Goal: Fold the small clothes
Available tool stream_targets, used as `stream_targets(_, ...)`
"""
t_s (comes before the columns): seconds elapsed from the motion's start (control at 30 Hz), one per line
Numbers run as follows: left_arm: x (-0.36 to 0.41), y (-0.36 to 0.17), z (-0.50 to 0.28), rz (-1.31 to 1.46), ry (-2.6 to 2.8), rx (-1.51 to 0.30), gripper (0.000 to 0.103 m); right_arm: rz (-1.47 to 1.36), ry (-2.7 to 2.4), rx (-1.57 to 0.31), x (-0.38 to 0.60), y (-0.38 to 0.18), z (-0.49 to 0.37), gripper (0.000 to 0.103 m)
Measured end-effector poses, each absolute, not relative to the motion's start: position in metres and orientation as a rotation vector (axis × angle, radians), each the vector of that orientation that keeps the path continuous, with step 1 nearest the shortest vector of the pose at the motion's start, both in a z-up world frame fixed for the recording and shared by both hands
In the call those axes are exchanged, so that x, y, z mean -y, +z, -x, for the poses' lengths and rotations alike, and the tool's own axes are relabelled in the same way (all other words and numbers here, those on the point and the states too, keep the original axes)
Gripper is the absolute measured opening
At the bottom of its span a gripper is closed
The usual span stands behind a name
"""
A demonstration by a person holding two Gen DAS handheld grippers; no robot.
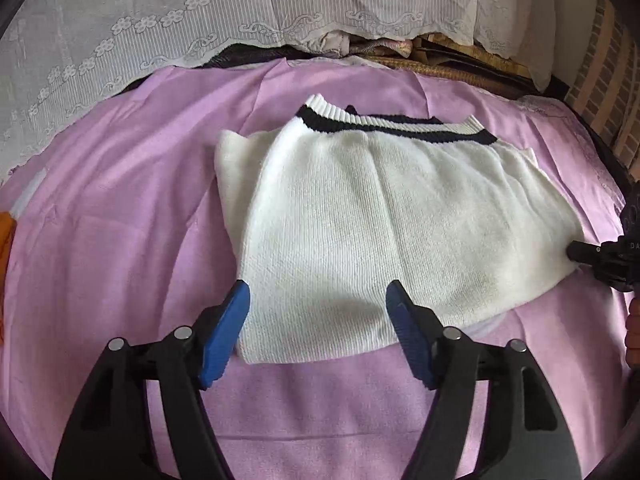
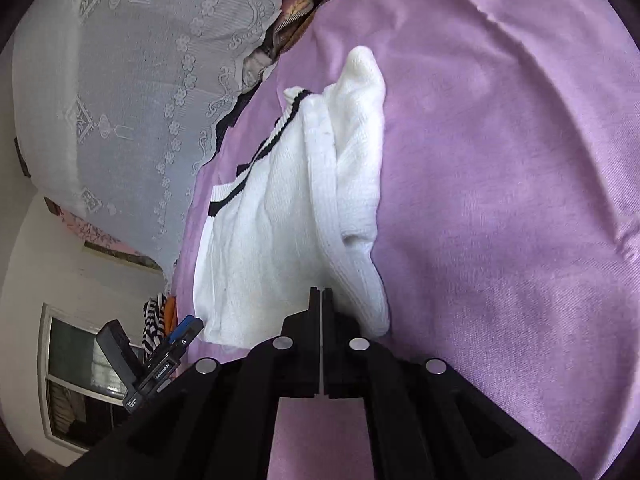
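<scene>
While folded — white knit sweater (image 1: 360, 216) | black-striped collar | purple sheet (image 1: 120, 208)

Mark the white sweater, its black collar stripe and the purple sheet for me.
white sweater (image 1: 360, 220): left wrist view, middle of the knit body.
black collar stripe (image 1: 320, 120): left wrist view, left stretch.
purple sheet (image 1: 120, 220): left wrist view, bare area.

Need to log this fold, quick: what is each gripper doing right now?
Left gripper: open, holding nothing, above the near edge of the white sweater.
Right gripper: shut, at the sweater's edge; whether it pinches fabric cannot be told.
</scene>
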State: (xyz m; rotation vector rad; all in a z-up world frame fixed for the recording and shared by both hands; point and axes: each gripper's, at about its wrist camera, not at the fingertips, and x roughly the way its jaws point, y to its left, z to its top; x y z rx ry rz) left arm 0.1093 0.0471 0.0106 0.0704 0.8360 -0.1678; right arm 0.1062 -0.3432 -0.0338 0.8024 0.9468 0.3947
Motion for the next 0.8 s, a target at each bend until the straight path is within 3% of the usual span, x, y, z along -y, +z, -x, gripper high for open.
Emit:
stream_targets(0.03,-0.043,0.02,-0.11,-0.096,-0.158,-0.805,0.069,-0.773,0.385,-0.91,0.339,-0.022,-0.11,0.017)
stream_targets(0.07,-0.037,0.027,-0.113,-0.114,-0.161,-0.785,0.07,-0.731,0.393,-0.885,0.33,-0.01,-0.115,0.046)
stream_targets(0.1,-0.029,0.033,-0.118,-0.126,-0.168,-0.777,0.071,-0.688,0.407,-0.871,0.317,0.001,-0.122,0.059)
stream_targets(0.13,-0.019,0.037,-0.125,-0.138,-0.17,-0.774,0.073,-0.643,0.421,-0.863,0.301,0.009,-0.131,0.065)
stream_targets(0.23,0.008,0.038,-0.15,-0.147,-0.183,-0.773,0.075,-0.594,0.498,-0.854,0.26,0.019,-0.163,0.065)
stream_targets(0.4,0.014,0.007,-0.199,-0.041,-0.179,-0.871,0.075,-0.828,0.622,-0.954,0.236,-0.021,-0.218,0.065)
stream_targets(0.43,0.011,-0.004,-0.206,-0.032,-0.163,-0.895,0.077,-0.871,0.615,-0.966,0.24,-0.032,-0.223,0.063)
stream_targets(0.53,0.003,-0.01,-0.207,-0.099,-0.091,-0.836,0.096,-0.944,0.6,-0.926,0.264,-0.042,-0.227,0.044)
stream_targets(0.57,-0.001,-0.01,-0.206,-0.118,-0.058,-0.815,0.096,-0.927,0.568,-0.905,0.275,-0.04,-0.225,0.04)
stream_targets(0.73,-0.057,-0.004,-0.219,0.073,0.06,-0.842,0.099,-0.884,0.343,-0.811,0.327,-0.022,-0.217,0.04)
stream_targets(0.8,-0.07,0.004,-0.22,0.109,0.108,-0.831,0.097,-0.866,0.3,-0.783,0.327,-0.009,-0.214,0.054)
